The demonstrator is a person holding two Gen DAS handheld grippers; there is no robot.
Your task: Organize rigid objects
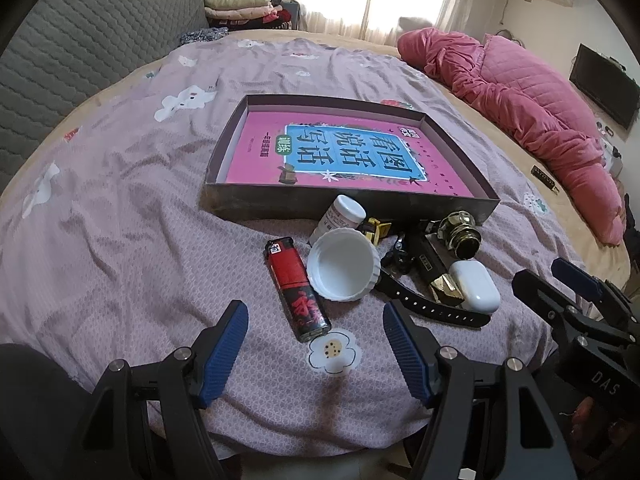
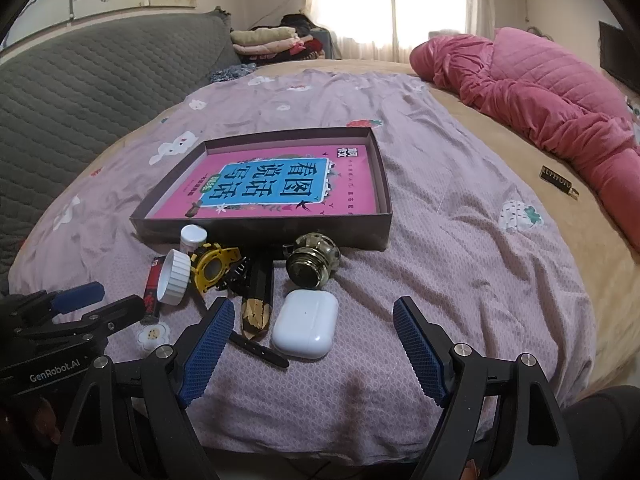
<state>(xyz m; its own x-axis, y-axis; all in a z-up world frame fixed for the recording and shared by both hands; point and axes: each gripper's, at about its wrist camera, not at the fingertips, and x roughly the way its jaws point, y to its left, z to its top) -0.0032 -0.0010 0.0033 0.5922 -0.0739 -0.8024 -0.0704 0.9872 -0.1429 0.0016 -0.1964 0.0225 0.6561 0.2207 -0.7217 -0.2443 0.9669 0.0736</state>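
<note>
A cluster of small hard things lies on the bed's patterned sheet, just in front of the near wall of a shallow dark box that holds only a pink book. Both grippers hover low over the sheet with nothing between their fingers: the left gripper is spread wide just short of the red lighter, the right gripper equally wide around the near end of the white earbud case.

The lighter looks light and stiff, best pinched across its narrow sides at mid-length. The earbud case is smooth, rounded and likely slippery; a hold across its flat faces seems safest. The white jar lid stands tilted against the small white bottle and would probably roll if nudged. The brass-coloured knob looks the heaviest piece, and its faceted body offers a grip. The black watch strap is the one floppy item, and it runs under its neighbours, so lifting it first could drag them.
</note>
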